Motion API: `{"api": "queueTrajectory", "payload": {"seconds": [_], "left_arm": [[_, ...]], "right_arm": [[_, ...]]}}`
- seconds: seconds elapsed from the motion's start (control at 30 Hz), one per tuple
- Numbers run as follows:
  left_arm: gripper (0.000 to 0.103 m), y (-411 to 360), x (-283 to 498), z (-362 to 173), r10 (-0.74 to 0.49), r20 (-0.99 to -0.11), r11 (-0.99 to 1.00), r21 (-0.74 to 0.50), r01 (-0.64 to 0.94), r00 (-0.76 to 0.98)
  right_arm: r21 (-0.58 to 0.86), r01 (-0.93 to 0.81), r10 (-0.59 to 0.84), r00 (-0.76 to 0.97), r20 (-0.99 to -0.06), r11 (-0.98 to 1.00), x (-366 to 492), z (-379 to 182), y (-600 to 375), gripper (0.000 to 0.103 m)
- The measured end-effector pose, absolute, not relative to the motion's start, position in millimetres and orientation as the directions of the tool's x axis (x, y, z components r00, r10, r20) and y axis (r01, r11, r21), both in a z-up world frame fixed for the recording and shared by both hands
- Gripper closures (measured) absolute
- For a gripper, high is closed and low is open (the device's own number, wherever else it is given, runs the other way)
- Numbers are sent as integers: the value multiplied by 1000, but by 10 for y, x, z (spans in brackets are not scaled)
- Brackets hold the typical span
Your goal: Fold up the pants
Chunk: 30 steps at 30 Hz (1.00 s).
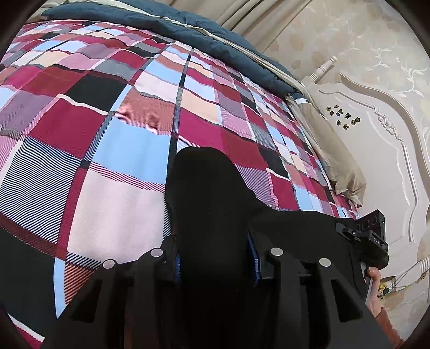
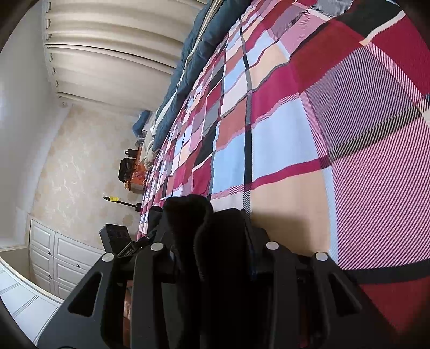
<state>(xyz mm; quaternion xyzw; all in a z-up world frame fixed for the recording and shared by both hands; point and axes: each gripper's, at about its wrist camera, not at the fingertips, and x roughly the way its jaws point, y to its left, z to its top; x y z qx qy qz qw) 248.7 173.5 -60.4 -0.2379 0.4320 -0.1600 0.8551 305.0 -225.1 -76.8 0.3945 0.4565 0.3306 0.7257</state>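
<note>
Nearest in my left wrist view, the left gripper (image 1: 215, 264) has its jaws pinching a thick bunch of the black pants (image 1: 207, 193); blue pad edges show on both sides of the cloth. The fabric is soft, matte, nearly featureless, bulging into a rounded hump ahead of the fingers. From there the pants run rightward across the view to the right gripper (image 1: 369, 237), so the long axis lies between my two tools, along the near edge of the bed. A hand (image 1: 375, 288) holds that gripper's handle.

In the right wrist view, the right gripper (image 2: 215, 257) also pinches a folded wad of the pants (image 2: 188, 214), jaws closed on it.

Beyond lies the plaid bedspread (image 1: 113, 128), woven, flat, mostly bare. Farther off, a quilted blue blanket (image 1: 172, 25) rims the far edge, a tan pillow (image 1: 330, 150) sits by the carved white headboard (image 1: 376, 139).
</note>
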Motion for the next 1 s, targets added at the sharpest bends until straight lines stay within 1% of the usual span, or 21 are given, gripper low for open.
{"api": "queueTrajectory", "payload": {"seconds": [0.03, 0.13, 0.17, 0.2, 0.23, 0.27, 0.3, 0.33, 0.37, 0.43, 0.5, 0.6, 0.73, 0.9, 1.0], "left_arm": [[63, 1734, 2487, -602, -480, -662, 835, -547, 67, 576], [57, 1756, 2487, -605, -514, -643, 812, -579, 79, 568], [51, 1771, 2480, -604, -542, -625, 790, -606, 88, 562], [44, 1783, 2471, -600, -554, -616, 780, -619, 90, 560], [40, 1793, 2444, -579, -567, -605, 768, -634, 92, 560], [30, 1801, 2414, -558, -574, -597, 760, -643, 94, 560], [22, 1808, 2376, -533, -582, -589, 752, -652, 97, 561], [21, 1818, 2330, -506, -586, -584, 747, -658, 95, 562], [19, 1842, 2255, -479, -581, -587, 747, -660, 83, 564], [17, 1920, 2126, -466, -574, -590, 738, -673, 47, 567], [17, 2034, 1923, -486, -589, -580, 698, -716, -7, 562], [17, 2136, 1609, -516, -636, -531, 621, -783, -38, 560], [17, 2133, 1250, -562, -678, -485, 546, -835, -62, 552], [16, 2022, 967, -657, -740, -409, 435, -897, -84, 534], [15, 1942, 945, -658, -729, -418, 457, -887, -70, 542]], "right_arm": [[874, -119, 840, 364, -403, 471, 3049, -767, -2249, 70], [884, -116, 848, 362, -387, 453, 3058, -762, -2258, 67], [886, -113, 848, 363, -385, 451, 3049, -748, -2262, 64], [884, -112, 846, 364, -389, 454, 3034, -723, -2262, 58], [881, -110, 843, 365, -395, 460, 3012, -691, -2269, 51], [877, -107, 838, 368, -403, 468, 2982, -653, -2277, 47], [875, -100, 833, 374, -408, 474, 2926, -605, -2306, 40], [878, -95, 831, 383, -403, 469, 2857, -561, -2354, 34], [880, -93, 831, 389, -398, 465, 2817, -536, -2403, 32], [877, -86, 818, 414, -399, 472, 2618, -454, -2574, 27], [869, -77, 803, 430, -413, 488, 2444, -417, -2711, 24], [857, -40, 780, 437, -447, 514, 2112, -440, -2900, 23], [861, -30, 784, 429, -448, 508, 1821, -470, -2974, 23], [869, -40, 803, 406, -436, 493, 1691, -500, -2788, 20], [850, -54, 791, 399, -463, 525, 1732, -484, -2595, 16]]}}
